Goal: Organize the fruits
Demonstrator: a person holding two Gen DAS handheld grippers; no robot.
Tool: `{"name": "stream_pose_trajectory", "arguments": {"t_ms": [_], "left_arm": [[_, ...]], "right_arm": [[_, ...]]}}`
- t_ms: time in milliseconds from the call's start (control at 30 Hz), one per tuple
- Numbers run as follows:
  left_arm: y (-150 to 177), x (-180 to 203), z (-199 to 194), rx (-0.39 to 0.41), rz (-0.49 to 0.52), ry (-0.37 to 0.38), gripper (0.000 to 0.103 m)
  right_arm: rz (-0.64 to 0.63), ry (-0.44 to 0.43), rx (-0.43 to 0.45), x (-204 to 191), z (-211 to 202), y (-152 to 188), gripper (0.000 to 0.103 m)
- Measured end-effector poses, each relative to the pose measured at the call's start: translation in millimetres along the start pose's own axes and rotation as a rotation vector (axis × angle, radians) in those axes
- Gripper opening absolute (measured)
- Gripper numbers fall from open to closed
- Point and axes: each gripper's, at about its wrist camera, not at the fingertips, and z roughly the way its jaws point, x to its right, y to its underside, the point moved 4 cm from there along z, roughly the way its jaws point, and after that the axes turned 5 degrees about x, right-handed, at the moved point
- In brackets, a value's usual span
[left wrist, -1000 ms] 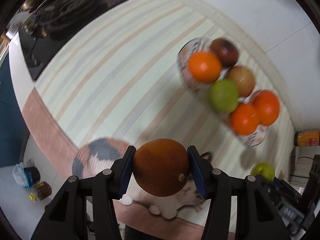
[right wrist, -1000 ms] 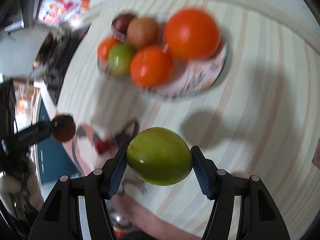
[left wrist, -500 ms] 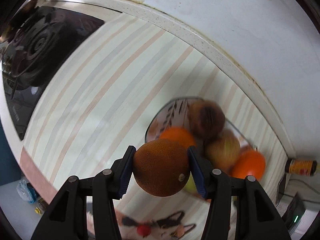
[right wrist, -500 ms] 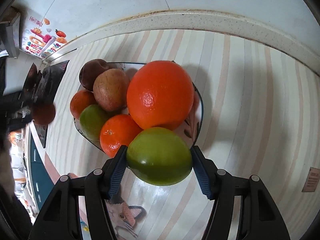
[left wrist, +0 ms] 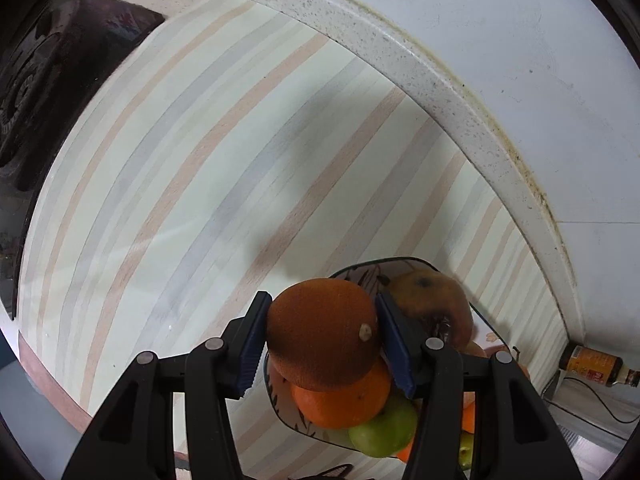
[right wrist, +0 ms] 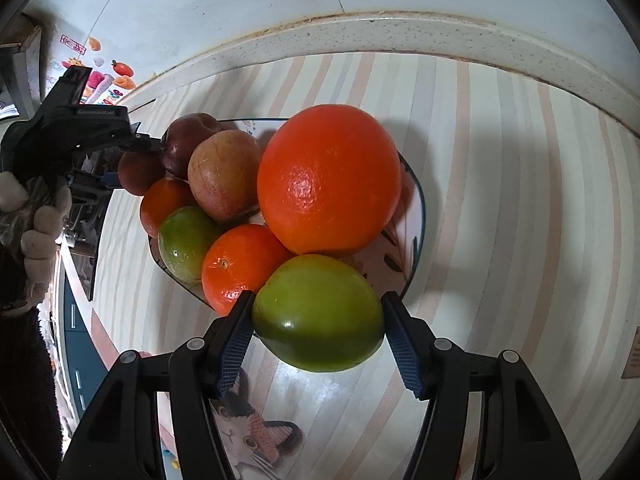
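Fruits fill the bowl [right wrist: 416, 216] at frame centre; the right gripper [right wrist: 318, 334] clamps a green fruit [right wrist: 320, 314], the left gripper [left wrist: 322, 338] a brown fruit [left wrist: 322, 332].

Matt, finely pitted brown skin on the fruit [left wrist: 322, 330] gripped in the left claw [left wrist: 322, 350], against ribbed blue rubbery pads [left wrist: 252, 350] on dull black plastic arms. Glossy, smooth green skin with a bright highlight on the fruit [right wrist: 318, 314] in the right claw [right wrist: 318, 338]; behind it, dimpled shiny peel on the large orange [right wrist: 328, 178] in a glazed, painted bowl [right wrist: 416, 240]. Smooth striped mat [right wrist: 500, 200] with a soft sheen under the bowl, edged by speckled stone-like table rim [right wrist: 400, 32].
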Motion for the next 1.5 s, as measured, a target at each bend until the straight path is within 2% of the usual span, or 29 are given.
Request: {"name": "stream_pose_trajectory", "arguments": {"t_ms": [267,633,933,1000,1100,1167,1200,1333,1500], "left_arm": [[0.2,7.4,1.3,-0.025,0.043,-0.029,0.052],[4.8,10.9,-3.2,-0.053,0.07,-0.01,0.055],[10.5,18.3,-13.7,-0.037,0.096,0.003,0.056],[14.6,19.8,-21.3,-0.021,0.107,0.0,0.056],[26.1,22.4,-37.8,0.015,0.13,-0.007,0.06],[38.1,24.8,-53.0,0.058,0.154,-0.026,0.085],[44.3,24.6,-60.6,0.077,0.167,-0.04,0.089],[82.0,23.0,-94.0,0.172,0.209,-0.09,0.094],[134.6,15.0,-131.9,0.28,0.198,-0.12,0.095]], "right_arm": [[0.022,-0.017,-0.011,0.3,0.4,-1.7,0.067],[0.054,-0.022,-0.017,2.9,-1.8,-6.2,0.069],[0.045,-0.022,-0.017,-0.7,-5.7,-4.0,0.07],[0.04,-0.023,-0.025,-2.0,-6.0,-3.9,0.073],[0.001,0.005,-0.01,-9.7,-15.5,-6.8,0.099],[-0.051,0.058,0.016,-17.8,-27.9,-9.8,0.099],[-0.071,0.074,0.03,-21.8,-35.1,-11.6,0.099],[-0.14,0.126,0.086,-34.3,-67.8,-15.0,0.1],[-0.193,0.168,0.137,-43.1,-109.3,-8.3,0.1]]}}
